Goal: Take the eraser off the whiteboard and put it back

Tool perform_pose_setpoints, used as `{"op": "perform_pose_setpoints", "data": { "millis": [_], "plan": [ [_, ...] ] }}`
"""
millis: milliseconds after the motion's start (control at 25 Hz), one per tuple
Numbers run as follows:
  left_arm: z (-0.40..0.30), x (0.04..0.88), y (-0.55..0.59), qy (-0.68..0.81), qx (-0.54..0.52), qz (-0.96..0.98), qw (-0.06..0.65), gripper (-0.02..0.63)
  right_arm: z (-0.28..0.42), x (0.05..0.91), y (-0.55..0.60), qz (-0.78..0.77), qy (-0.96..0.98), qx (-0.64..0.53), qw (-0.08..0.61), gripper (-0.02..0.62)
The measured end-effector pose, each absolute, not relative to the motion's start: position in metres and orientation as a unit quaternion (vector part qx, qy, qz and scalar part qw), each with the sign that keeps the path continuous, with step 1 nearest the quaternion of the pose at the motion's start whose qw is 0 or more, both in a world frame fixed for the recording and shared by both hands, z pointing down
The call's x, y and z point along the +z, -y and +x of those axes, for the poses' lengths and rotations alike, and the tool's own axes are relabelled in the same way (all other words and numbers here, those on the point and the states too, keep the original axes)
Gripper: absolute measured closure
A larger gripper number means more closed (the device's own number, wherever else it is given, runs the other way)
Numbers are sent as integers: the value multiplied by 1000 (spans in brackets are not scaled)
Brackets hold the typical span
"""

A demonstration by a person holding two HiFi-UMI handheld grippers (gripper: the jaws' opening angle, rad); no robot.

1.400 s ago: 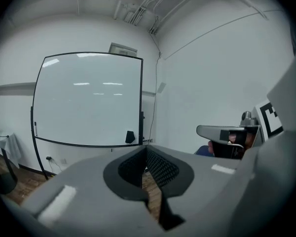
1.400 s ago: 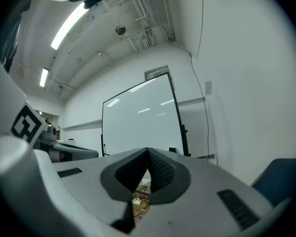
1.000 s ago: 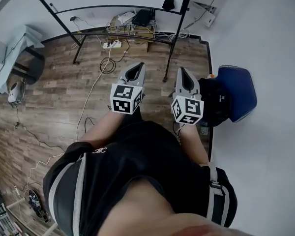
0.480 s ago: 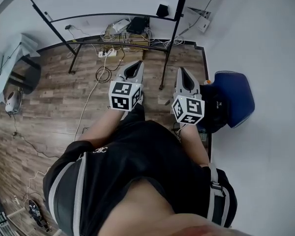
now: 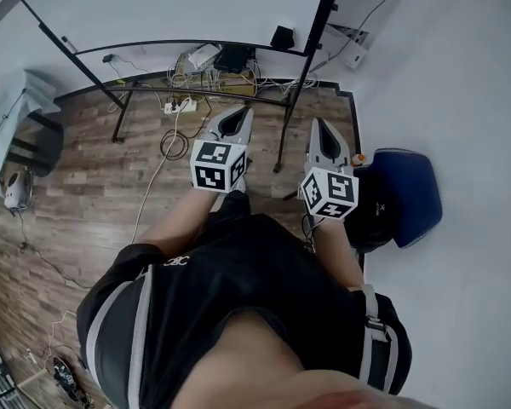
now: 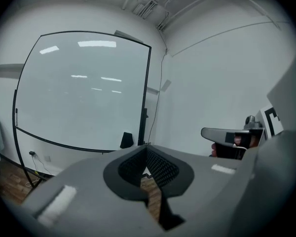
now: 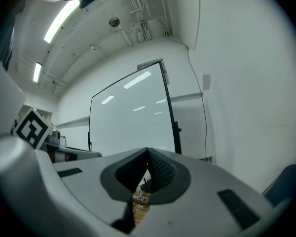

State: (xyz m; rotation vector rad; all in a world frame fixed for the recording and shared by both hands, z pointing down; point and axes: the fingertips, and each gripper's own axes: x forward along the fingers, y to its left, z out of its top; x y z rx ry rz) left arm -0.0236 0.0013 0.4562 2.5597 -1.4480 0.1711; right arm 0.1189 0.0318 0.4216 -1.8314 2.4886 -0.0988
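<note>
A black eraser (image 5: 282, 37) sticks low on the whiteboard (image 5: 179, 7), beside its right post; in the left gripper view the eraser (image 6: 126, 140) sits at the board's (image 6: 84, 93) bottom right corner. My left gripper (image 5: 237, 112) and right gripper (image 5: 317, 123) are held side by side in front of my chest, pointing at the board and well short of it. Both are shut and empty, their tips meeting in the left gripper view (image 6: 147, 147) and the right gripper view (image 7: 148, 152). The whiteboard (image 7: 130, 117) fills the middle of the right gripper view.
The board's black stand legs (image 5: 281, 139) stand on the wooden floor. Cables, a power strip (image 5: 180, 105) and boxes (image 5: 226, 58) lie under the board. A blue chair (image 5: 409, 194) sits at the right against the white wall. A small white device (image 5: 17, 190) rests at far left.
The whiteboard and its stand have come closer in the head view as I moved toward them. Both grippers went forward with me, still shut and side by side.
</note>
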Motion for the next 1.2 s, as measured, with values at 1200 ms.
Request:
{"op": "perform_pose_setpoints", "data": {
  "millis": [1200],
  "plan": [
    [-41,440,268,463,71,879,92,597,91,416,249,-614,-787,-60,-15,591]
  ]
}}
